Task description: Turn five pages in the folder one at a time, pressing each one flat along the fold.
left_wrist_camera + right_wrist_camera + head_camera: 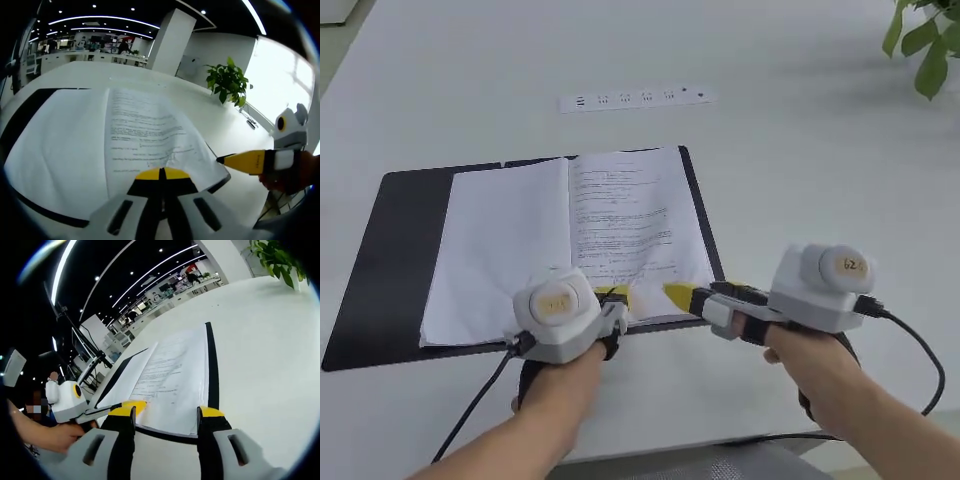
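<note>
From above and behind, the head view is aimed down at the open folder (570, 230). Each gripper view is set low and close, with the folder's near edge just ahead of the jaws. That edge is shared by all three views, as is the plant (227, 82) far beyond the jaws.

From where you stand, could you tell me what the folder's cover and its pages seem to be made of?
The cover looks like matte black plastic or coated card: flat, dark, hardly any shine. The pages look like plain white paper: thin, matte, printed with text, dipping gently at the fold.
</note>
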Demonstrator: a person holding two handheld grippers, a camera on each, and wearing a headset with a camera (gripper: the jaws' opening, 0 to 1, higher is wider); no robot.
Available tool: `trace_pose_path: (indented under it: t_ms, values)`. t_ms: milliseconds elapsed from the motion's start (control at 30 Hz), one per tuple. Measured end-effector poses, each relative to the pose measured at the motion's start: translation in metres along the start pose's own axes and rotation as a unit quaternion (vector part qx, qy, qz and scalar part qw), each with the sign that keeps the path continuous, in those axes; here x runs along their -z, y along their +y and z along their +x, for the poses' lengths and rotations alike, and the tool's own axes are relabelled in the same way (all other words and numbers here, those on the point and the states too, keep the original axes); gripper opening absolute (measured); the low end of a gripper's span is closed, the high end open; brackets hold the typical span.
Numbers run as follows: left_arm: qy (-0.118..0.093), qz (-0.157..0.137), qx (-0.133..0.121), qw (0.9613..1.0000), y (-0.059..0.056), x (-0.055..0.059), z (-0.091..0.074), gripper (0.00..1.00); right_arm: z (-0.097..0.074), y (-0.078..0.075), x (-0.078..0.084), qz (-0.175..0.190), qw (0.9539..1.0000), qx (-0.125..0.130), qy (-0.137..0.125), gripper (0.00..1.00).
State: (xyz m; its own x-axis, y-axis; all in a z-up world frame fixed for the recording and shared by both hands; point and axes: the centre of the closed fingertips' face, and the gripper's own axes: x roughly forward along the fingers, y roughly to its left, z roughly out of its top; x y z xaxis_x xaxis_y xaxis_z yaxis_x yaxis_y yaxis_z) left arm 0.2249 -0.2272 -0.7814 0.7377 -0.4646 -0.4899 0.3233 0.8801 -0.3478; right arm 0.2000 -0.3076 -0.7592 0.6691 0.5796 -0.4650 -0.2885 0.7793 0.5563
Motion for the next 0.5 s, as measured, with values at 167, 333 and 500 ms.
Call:
trace_pose_path:
  t_ms: [167, 333, 500]
  values:
    - [0.001, 0.001, 0.000, 1.0000, 0.0000, 0.0001, 0.0000, 0.00, -0.0013, -0.0051, 0.0001, 0.024, 0.9997, 0.005, -0.002, 0.42]
    - [0.000, -0.003, 0.001, 1.0000, 0.0005, 0.0002, 0.0001, 0.00, -0.0026, -0.0003, 0.0029, 0.026, 0.9996, 0.001, 0.007, 0.45]
    - [0.000, -0.018, 0.005, 0.9998, 0.0010, 0.0001, 0.0001, 0.00, -0.0043, 0.0013, 0.0064, 0.025, 0.9996, 0.006, 0.010, 0.44]
